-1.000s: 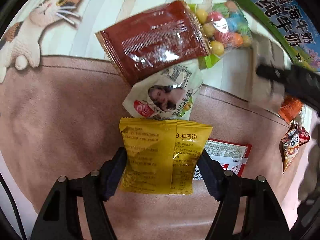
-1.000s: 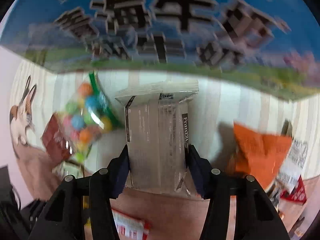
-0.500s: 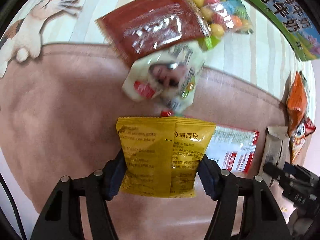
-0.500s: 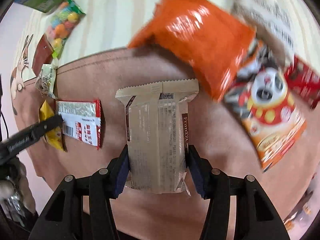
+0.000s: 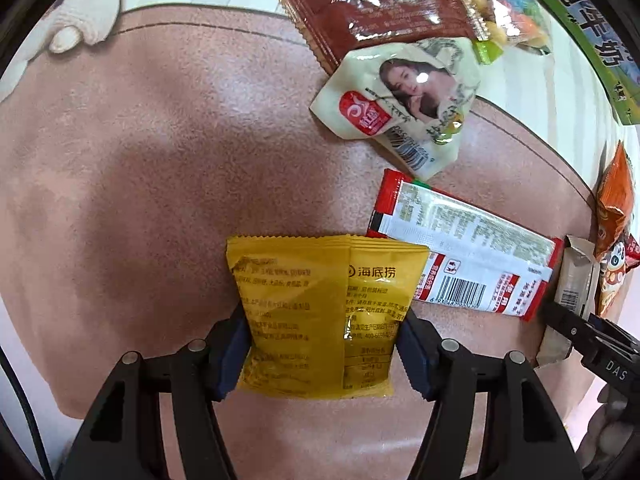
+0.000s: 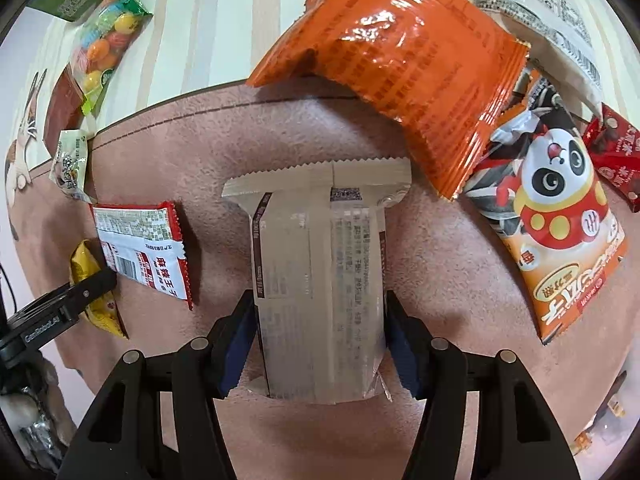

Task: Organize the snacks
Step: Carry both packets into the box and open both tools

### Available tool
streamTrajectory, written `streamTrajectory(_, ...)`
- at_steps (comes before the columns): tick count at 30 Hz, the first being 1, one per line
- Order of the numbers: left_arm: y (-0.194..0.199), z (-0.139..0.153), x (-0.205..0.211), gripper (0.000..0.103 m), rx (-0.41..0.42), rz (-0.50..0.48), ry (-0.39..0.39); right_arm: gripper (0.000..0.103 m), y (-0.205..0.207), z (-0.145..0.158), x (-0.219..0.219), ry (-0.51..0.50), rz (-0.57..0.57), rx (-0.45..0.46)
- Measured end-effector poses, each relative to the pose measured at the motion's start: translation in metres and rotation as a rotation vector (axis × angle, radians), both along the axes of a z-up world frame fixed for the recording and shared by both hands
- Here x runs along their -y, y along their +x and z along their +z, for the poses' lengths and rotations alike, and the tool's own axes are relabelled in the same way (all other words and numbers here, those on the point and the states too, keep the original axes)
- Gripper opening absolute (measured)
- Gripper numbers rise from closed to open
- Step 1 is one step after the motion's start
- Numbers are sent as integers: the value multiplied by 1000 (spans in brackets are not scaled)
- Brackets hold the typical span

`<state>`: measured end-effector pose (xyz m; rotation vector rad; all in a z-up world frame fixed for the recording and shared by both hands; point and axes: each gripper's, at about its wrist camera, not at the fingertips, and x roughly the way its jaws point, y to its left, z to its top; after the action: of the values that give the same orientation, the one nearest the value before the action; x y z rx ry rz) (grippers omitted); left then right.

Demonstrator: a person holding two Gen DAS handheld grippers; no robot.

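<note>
My left gripper point(image 5: 322, 346) is shut on a yellow snack packet point(image 5: 320, 312), held low over the pink mat point(image 5: 140, 180). My right gripper point(image 6: 318, 344) is shut on a beige wafer packet point(image 6: 320, 264), also low over the mat point(image 6: 440, 280). A red-and-white packet point(image 5: 464, 260) lies on the mat just right of the yellow one; it also shows in the right wrist view point(image 6: 140, 248). The beige packet point(image 5: 572, 288) and right gripper show at the right edge of the left wrist view. The left gripper point(image 6: 60, 308) with the yellow packet point(image 6: 96, 280) shows at the left of the right wrist view.
A cream packet with a woman's face point(image 5: 404, 100), a dark red packet point(image 5: 372, 4) and a candy bag point(image 5: 504, 12) lie at the mat's far edge. An orange packet point(image 6: 400, 52), a panda packet point(image 6: 556, 216) and a green-blue carton point(image 5: 592, 36) lie to the right.
Both grippers have come down closer to the mat with their packets. The right gripper swung from facing the carton to the mat, beside the red-and-white packet.
</note>
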<state>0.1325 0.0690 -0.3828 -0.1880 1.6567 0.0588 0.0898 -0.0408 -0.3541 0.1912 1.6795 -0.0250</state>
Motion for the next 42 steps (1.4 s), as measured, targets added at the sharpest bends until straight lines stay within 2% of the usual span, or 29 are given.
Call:
streamTrajectory(1,0,4,2,60,3,-1,6,62,-9,-7,-6,-3,4,8)
streamTrajectory(3,-5,11,3,60,5,4,-3,62,-17,4,-3,5,0,30)
streamTrajectory(9,-28,35,-18,60,0,23,-36,62,-41,40,-16,144,-40,53)
streamTrajectory(14,-20,87,-16,60,93,24,-71,62,-38,88,-24,237,-25,135)
streamTrajectory(17,4,139,0,60,196,11,-118,62,-23,129,-26,282,-22,218)
streamTrajectory(21,59,200,25,60,307,-31,-186,62,25,185,-8,315,-34,343)
streamTrajectory(25,130,253,49,60,392,-104,-167,62,78,225,21,253,-43,449)
streamTrajectory(28,186,263,68,60,431,-147,-91,62,125,244,46,189,-56,498)
streamTrajectory(31,243,259,75,60,420,-162,-35,62,170,249,74,149,-74,508)
streamTrajectory(33,284,247,76,60,391,-161,-4,62,202,247,85,122,-85,504)
streamTrajectory(37,341,213,81,60,332,-169,47,62,256,233,102,53,-74,477)
streamTrajectory(42,385,176,83,60,278,-156,96,62,305,207,109,13,-72,442)
